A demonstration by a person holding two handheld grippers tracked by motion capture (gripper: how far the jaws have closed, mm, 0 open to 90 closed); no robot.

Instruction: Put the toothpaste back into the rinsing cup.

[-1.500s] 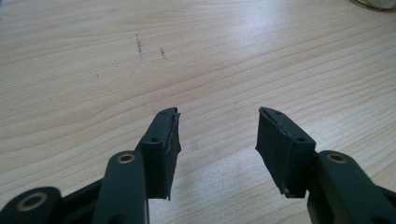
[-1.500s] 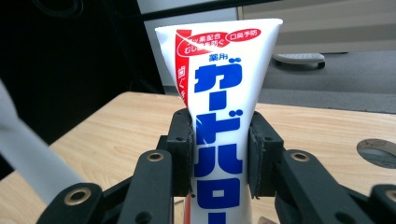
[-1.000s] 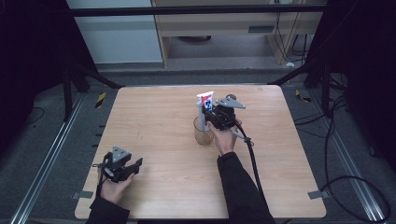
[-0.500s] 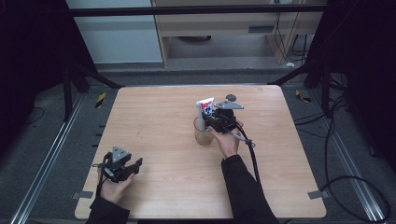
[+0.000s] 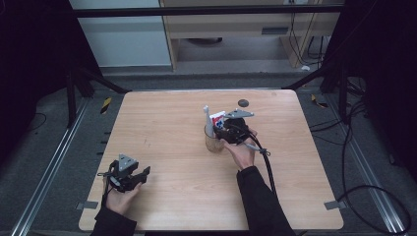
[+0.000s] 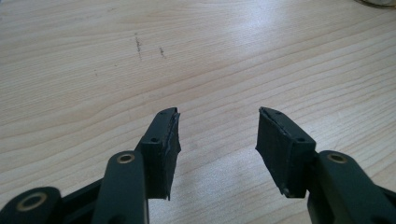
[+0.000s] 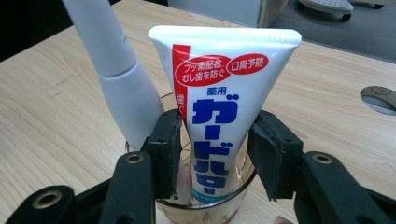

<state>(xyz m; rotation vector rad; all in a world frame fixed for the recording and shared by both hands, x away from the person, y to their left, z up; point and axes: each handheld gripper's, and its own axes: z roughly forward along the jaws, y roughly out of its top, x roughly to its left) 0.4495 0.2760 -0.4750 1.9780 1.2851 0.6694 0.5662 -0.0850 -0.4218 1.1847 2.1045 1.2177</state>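
A clear glass cup stands mid-table. In it stand a white toothpaste tube with red and blue print, and a white toothbrush that leans left of the tube. My right gripper is at the cup's right side, one jaw on either side of the tube. Its jaws have just been opening and the pads no longer press the tube. My left gripper rests low over bare wood near the front left, open and with nothing between its jaws.
A small dark round disc lies on the wooden table behind the cup. The right gripper's cable trails along the forearm. Dark floor, rails and cables surround the table.
The right gripper and the tube have come down a little toward the cup, and the tube now stands lower in it. The left hand has not moved.
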